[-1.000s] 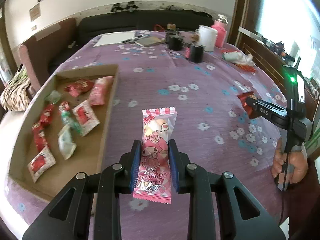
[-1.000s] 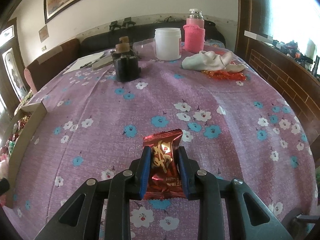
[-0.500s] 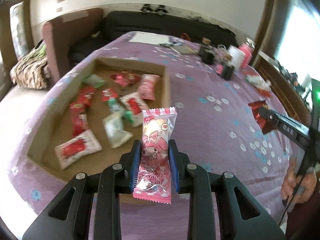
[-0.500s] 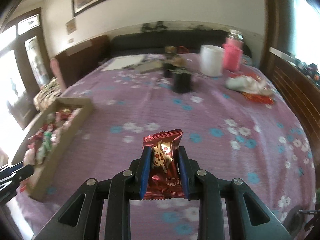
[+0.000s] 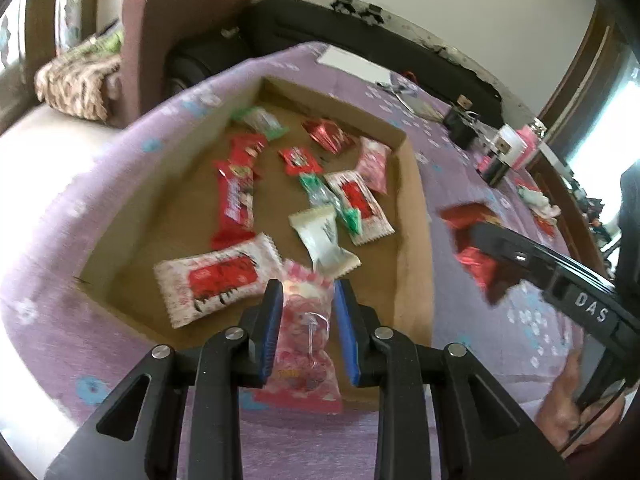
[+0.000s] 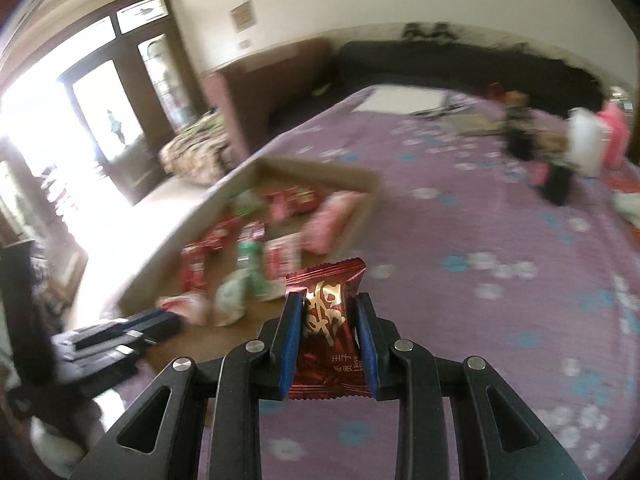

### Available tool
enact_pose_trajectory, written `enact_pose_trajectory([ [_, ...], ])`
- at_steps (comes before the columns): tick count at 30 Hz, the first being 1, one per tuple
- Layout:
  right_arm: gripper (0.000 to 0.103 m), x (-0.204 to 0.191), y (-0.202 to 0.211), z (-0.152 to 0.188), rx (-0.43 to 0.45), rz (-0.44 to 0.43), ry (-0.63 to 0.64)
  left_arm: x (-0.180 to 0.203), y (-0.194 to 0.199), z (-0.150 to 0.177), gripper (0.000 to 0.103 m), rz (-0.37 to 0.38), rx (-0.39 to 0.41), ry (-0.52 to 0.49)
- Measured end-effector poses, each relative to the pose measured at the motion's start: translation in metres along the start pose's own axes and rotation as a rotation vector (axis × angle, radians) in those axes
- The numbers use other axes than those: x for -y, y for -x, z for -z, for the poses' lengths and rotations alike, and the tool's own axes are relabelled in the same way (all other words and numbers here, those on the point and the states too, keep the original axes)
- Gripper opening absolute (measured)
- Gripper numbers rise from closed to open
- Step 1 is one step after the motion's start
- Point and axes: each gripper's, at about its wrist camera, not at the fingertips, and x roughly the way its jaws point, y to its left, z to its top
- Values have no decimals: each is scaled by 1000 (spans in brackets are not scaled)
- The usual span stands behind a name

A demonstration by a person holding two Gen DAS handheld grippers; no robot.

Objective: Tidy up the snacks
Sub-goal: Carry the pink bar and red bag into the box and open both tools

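Observation:
My left gripper (image 5: 307, 292) is at the near rim of a shallow cardboard tray (image 5: 408, 224) holding several snack packets (image 5: 352, 200). Its jaws stand wider than the pink cartoon snack packet (image 5: 304, 336) between them, and the packet looks blurred and loose. My right gripper (image 6: 328, 304) is shut on a dark red snack packet (image 6: 326, 320) with gold characters, above the purple tablecloth just right of the tray (image 6: 360, 178). The right gripper and its red packet (image 5: 472, 256) also show in the left wrist view, right of the tray.
The floral purple tablecloth (image 6: 500, 300) covers the table. At the far end stand black boxes (image 6: 520, 136), a white jar (image 6: 584, 140), a pink bottle (image 6: 616, 136) and papers (image 6: 400, 100). A sofa and an armchair (image 5: 168, 28) lie beyond.
Both grippers have swung left toward the tray. The left jaws have opened around the pink packet, which has slipped lower. The right gripper keeps its red packet.

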Motion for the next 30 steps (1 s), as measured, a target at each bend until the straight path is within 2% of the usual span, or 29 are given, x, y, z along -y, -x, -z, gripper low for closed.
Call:
enact_pose_trajectory([
  [3,27,-23,-19,-4,-28,-17,35,-4,-7,-1,24,-7,-14,20],
  [11,27,-50,-60,-6,-116,-31,78,-22,15,-7,25,51,48,85],
  [12,27,-53,-63,-6,-124,-27,89,-24,19,-8,27,52,60,91],
  [14,27,-60,-74,-5,-146,-2,112,-27,25,-10,42,54,84,105],
  [16,27,-66,-84,-7,-151,15,120,-30,29,-10,51,47,105,116],
  [19,26,-69,-98,-12,-181,27,121,-35,30,-11,51,38,114,126],
  [22,28,-70,-105,-16,-173,35,122,-36,29,-10,51,25,102,122],
  [25,28,-68,-98,-16,-158,-4,117,-34,30,-8,51,-8,109,105],
  [26,29,-67,-94,-16,-148,-8,114,-34,30,-8,51,-20,113,102],
  [29,46,-65,-73,-15,-96,3,118,-27,31,-6,53,-81,133,77],
  [30,48,-64,-65,-14,-72,9,118,-23,31,-6,54,-109,141,62],
])
